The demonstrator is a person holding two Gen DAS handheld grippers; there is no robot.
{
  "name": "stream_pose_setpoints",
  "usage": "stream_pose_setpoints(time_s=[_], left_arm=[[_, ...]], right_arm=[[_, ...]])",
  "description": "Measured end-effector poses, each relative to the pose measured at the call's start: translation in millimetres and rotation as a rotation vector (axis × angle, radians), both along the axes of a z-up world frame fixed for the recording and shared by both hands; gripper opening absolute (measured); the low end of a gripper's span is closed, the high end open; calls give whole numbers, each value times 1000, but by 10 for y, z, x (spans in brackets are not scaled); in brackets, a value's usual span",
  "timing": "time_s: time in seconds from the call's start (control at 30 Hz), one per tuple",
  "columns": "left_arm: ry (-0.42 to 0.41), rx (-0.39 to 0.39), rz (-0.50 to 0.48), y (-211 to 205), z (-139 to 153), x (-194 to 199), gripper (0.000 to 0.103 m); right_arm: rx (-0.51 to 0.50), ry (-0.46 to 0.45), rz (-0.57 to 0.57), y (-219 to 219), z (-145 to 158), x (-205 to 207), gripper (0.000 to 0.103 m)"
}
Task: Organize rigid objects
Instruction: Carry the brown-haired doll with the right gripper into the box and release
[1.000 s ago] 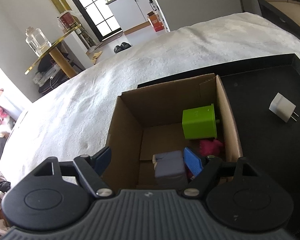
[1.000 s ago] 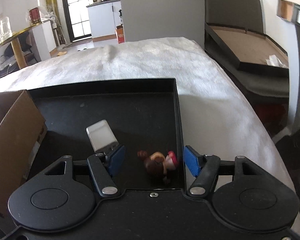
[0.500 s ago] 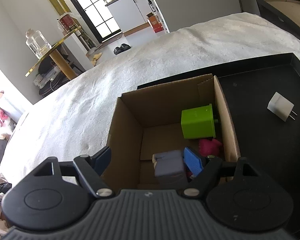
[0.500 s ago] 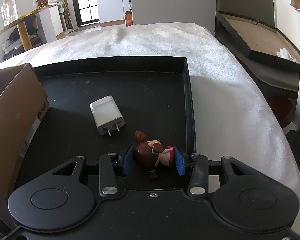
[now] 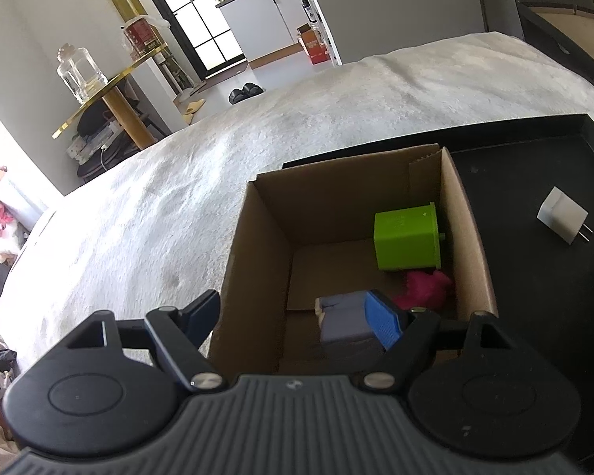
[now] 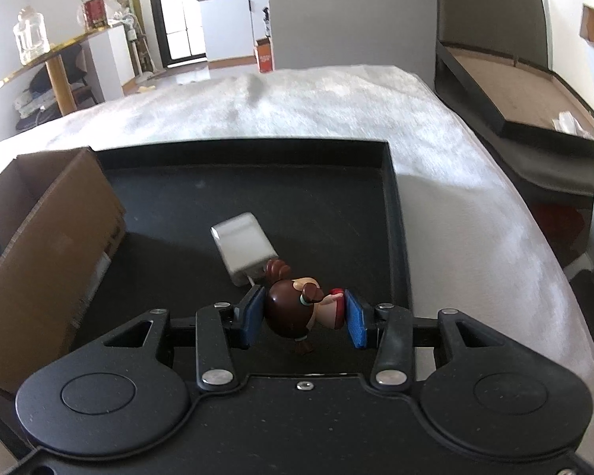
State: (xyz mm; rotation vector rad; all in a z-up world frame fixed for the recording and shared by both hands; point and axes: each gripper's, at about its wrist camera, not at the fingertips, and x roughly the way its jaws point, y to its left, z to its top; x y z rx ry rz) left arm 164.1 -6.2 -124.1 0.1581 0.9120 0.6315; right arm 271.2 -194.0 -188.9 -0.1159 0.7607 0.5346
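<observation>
My right gripper is shut on a small brown-haired doll figure and holds it above the black tray. A white plug charger lies on the tray just beyond it; it also shows in the left wrist view. My left gripper is open and empty over the near left wall of the cardboard box. The box holds a green block, a pink toy and a grey-blue block. The box side shows in the right wrist view.
The tray and box rest on a white fluffy cover. A gold-edged side table with a glass jar stands at the back left. A dark bed frame lies to the right.
My right gripper closed on the doll figure and lifted it off the tray. The left gripper stayed open over the box, nearly still.
</observation>
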Motion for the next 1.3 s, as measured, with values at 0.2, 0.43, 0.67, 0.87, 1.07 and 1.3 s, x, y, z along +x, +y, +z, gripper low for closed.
stream_pose_setpoints(time_s=[0.2, 0.43, 0.67, 0.87, 1.07, 1.3], left_arm=[[-35, -18, 11, 84, 14, -98, 79], [-85, -22, 46, 240, 46, -206, 69], [-89, -72, 52, 356, -4, -273, 53], [-95, -96, 49, 424, -22, -358, 36], [-109, -125, 60, 501, -32, -432, 25], [-126, -160, 56, 586, -48, -477, 15]], right_arm=[[51, -34, 42, 128, 163, -84, 42], [97, -47, 97, 326, 292, -174, 42], [126, -80, 148, 552, 453, -277, 43], [142, -105, 185, 757, 566, -393, 43], [153, -116, 219, 917, 629, -502, 43], [148, -119, 259, 1089, 669, -619, 43]])
